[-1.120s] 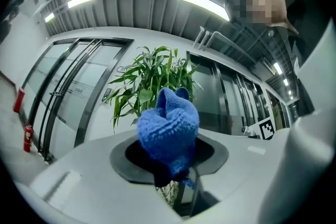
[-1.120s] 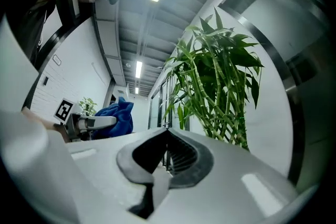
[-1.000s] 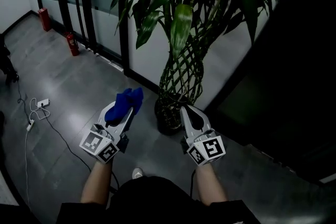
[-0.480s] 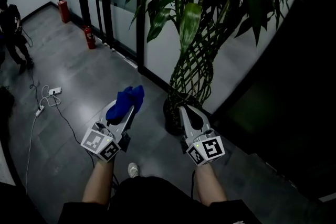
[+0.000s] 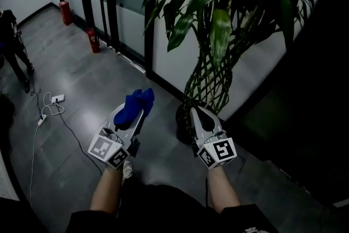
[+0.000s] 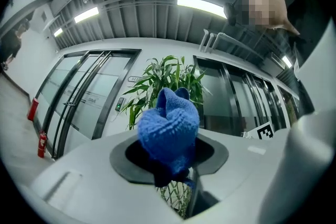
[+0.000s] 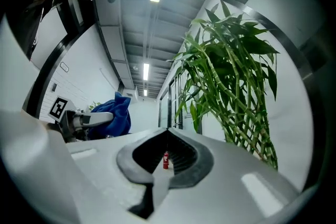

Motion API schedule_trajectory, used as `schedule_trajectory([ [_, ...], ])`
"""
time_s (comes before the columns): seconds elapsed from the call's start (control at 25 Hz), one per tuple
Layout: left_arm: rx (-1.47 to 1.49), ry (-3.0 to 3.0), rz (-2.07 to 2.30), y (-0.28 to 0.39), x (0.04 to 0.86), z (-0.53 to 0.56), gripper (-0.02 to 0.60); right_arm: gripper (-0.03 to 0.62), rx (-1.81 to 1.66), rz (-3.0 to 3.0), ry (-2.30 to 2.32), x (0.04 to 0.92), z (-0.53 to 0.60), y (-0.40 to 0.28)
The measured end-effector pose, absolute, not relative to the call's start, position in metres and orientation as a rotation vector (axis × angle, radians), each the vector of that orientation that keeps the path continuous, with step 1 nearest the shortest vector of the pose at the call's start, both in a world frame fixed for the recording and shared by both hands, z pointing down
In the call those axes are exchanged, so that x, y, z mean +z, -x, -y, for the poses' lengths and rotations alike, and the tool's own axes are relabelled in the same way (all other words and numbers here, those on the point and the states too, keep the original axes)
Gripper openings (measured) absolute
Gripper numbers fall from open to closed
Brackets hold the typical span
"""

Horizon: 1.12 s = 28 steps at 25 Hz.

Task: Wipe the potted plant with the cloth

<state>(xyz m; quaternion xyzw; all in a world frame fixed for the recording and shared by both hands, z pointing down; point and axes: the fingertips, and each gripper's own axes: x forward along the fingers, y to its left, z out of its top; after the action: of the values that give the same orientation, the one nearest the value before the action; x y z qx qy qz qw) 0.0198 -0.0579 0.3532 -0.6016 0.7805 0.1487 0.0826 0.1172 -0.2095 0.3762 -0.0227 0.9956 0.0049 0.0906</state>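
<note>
Since a second ago the outlook has swung, so the potted plant (image 5: 218, 35) sits further right in the head view, and a person in dark clothes (image 5: 11, 30) has come into sight at the far left of the grey floor (image 5: 82, 79). Its leaves hang above both grippers, and its dark pot (image 5: 184, 123) stands on the floor behind the right gripper's tips. The left gripper (image 5: 134, 116) has its jaws closed on a bunched blue cloth (image 5: 139, 101), pinched at its lower end with the rest puffing out above. The right gripper (image 5: 197, 114) has its tips together on nothing. The cloth is apart from the plant, which rises ahead of it and to its right. A risk, as I judge it: dragging along a leaf could pull the loosely bunched cloth free, or a hard push could bend the thin leaves, since nothing steadies them.
</note>
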Motion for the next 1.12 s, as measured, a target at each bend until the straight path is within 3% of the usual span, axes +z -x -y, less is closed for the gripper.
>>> schedule_trajectory([
  [0.32,0.427,1.941,-2.185,0.094,0.337,0.074,0.153,0.003,0.126,-2.94,0.262,0.361,0.208,-0.019],
  [0.56,0.406,2.143,-1.972,0.141,0.317,0.107,0.153,0.003,0.147,-2.876,0.533,0.351,0.223,0.017],
  [1.12,0.053,2.149,-1.626,0.128,0.196,0.24,0.153,0.003,0.261,-2.875,0.728,0.321,0.298,0.051],
])
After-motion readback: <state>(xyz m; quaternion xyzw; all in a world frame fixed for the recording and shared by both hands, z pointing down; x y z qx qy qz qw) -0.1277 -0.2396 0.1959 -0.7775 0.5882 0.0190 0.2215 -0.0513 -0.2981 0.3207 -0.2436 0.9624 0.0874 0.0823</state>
